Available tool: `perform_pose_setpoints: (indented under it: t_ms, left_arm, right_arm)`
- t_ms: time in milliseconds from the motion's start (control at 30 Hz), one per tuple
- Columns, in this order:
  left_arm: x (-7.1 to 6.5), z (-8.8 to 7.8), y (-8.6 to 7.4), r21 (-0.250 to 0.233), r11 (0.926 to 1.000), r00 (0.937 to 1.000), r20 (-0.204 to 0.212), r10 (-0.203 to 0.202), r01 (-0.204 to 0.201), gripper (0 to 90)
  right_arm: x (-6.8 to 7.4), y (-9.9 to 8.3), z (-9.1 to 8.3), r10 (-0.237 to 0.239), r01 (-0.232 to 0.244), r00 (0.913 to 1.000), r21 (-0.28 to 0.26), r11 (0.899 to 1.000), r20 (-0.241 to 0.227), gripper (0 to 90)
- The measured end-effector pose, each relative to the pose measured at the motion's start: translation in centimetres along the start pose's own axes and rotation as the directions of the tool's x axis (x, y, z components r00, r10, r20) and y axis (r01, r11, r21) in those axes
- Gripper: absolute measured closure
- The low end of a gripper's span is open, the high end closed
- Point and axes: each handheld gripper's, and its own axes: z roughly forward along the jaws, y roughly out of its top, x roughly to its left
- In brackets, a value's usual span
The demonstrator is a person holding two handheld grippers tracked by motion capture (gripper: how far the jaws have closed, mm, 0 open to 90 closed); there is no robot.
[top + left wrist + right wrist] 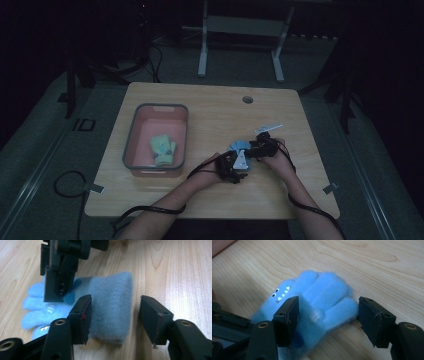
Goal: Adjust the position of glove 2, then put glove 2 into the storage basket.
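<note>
Blue fuzzy fleece glove (322, 307) lay lengthwise between grippers | left gripper (115, 317) open astride cuff | right gripper (328, 320) open astride fingers.

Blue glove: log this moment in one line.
blue glove: flat on table | left claw: open, astride cuff | right claw: open, astride fingers

You see a wooden table (210, 107) with a round cable hole (247, 99) near its far edge; at its left stands a pink grey-rimmed bin (135, 127) containing green-and-yellow gloves (163, 148). Beyond stands a white desk frame (202, 50).
</note>
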Motion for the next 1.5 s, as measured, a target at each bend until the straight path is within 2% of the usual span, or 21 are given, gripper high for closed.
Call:
perform_pose_setpoints:
  t_ms: [167,233,367,500,600,667,833,1233,1500]
  left_arm:
    - [0.5,0.0,-0.1,0.012,0.9999,1.0000,-0.005,0.003,-0.003,56.7]
    - [0.6,0.1,-0.2,0.013,0.9999,1.0000,0.000,-0.001,0.001,59.7]
    - [1.0,0.1,-0.1,0.018,0.9998,0.9999,0.011,-0.001,0.001,66.8]
    - [1.1,-0.1,0.1,0.030,0.9995,0.9998,0.017,0.009,-0.009,72.6]
    - [1.2,-0.2,0.3,0.035,0.9994,0.9997,0.025,-0.001,0.000,74.5]
    - [1.2,-0.3,0.4,0.035,0.9994,0.9997,0.026,-0.005,0.004,75.3]
    - [1.3,-1.0,0.5,0.039,0.9992,0.9997,0.024,-0.005,0.004,76.1]
    - [1.9,-3.0,1.1,0.042,0.9991,0.9998,0.021,-0.003,0.002,76.5]
    - [2.3,-4.5,2.0,0.047,0.9987,0.9998,0.011,0.017,-0.018,76.5]
  right_arm:
    - [0.0,-0.1,0.1,0.008,-0.008,1.0000,0.007,1.000,0.004,33.4]
    - [0.1,-0.1,0.2,-0.001,0.001,1.0000,0.007,1.000,0.004,35.6]
    - [0.4,0.1,0.2,-0.005,0.006,0.9997,0.018,1.000,-0.024,49.5]
    - [0.5,0.2,0.3,0.006,-0.003,0.9967,0.036,0.999,-0.080,66.7]
    - [0.5,0.3,0.5,0.034,-0.027,0.9923,0.056,0.998,-0.119,74.0]
    - [0.6,0.4,0.5,0.045,-0.038,0.9918,0.059,0.998,-0.120,76.3]
    - [0.6,0.5,0.3,0.064,-0.059,0.9886,0.043,0.997,-0.136,77.8]
    - [1.4,1.8,-0.7,0.051,-0.051,0.9869,0.003,0.999,-0.153,78.2]
    - [1.9,2.9,-1.8,0.049,-0.055,0.9852,-0.029,0.998,-0.164,78.3]
